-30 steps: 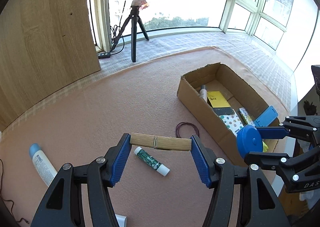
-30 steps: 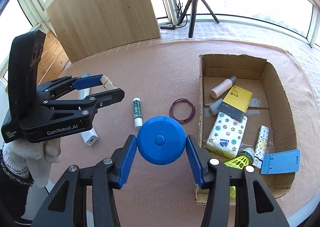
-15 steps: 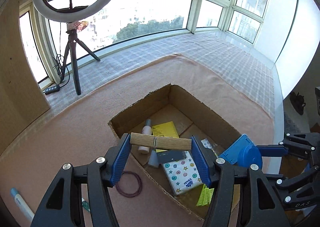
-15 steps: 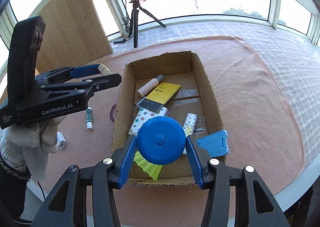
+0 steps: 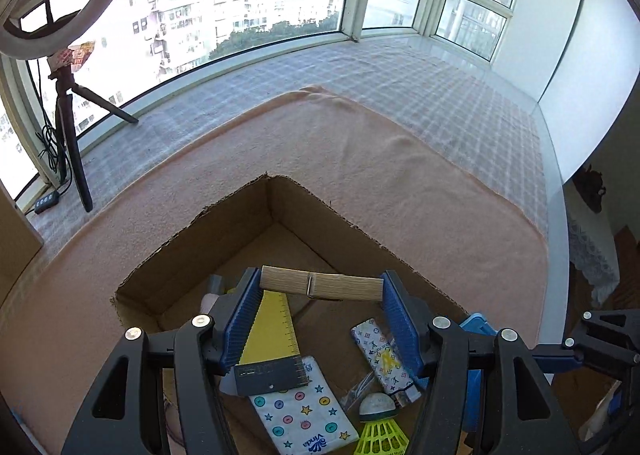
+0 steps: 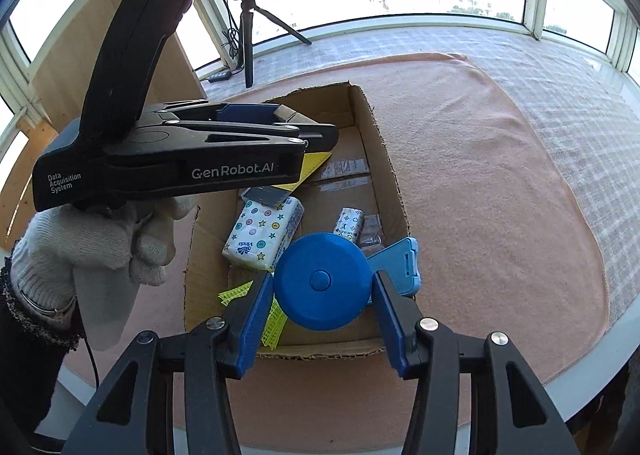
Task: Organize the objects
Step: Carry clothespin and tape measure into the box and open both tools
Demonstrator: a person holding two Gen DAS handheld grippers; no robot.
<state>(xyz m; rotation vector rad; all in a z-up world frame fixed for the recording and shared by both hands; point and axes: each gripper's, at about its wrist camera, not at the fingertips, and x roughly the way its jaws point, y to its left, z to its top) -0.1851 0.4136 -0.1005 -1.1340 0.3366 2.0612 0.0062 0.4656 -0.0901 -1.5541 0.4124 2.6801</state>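
The left gripper [image 5: 321, 287] pinches a wooden clothespin [image 5: 321, 286] end to end between its blue pads, above the open cardboard box [image 5: 192, 231]; below and just behind its fingertips lie a yellow ruler [image 5: 272, 329], a star-patterned tissue pack [image 5: 304, 411], a small patterned packet [image 5: 380, 355] and a yellow-green shuttlecock [image 5: 380, 431]; the right gripper [image 6: 323, 287] clamps a round blue tape measure [image 6: 323, 281] by its sides, over the near end of the box; a blue phone stand [image 6: 398, 261] lies just right of it; the box sits on the pink cloth [image 6: 480, 175] covering the worktop; a gloved hand [image 6: 92, 243] holds the left gripper to the right gripper's left.
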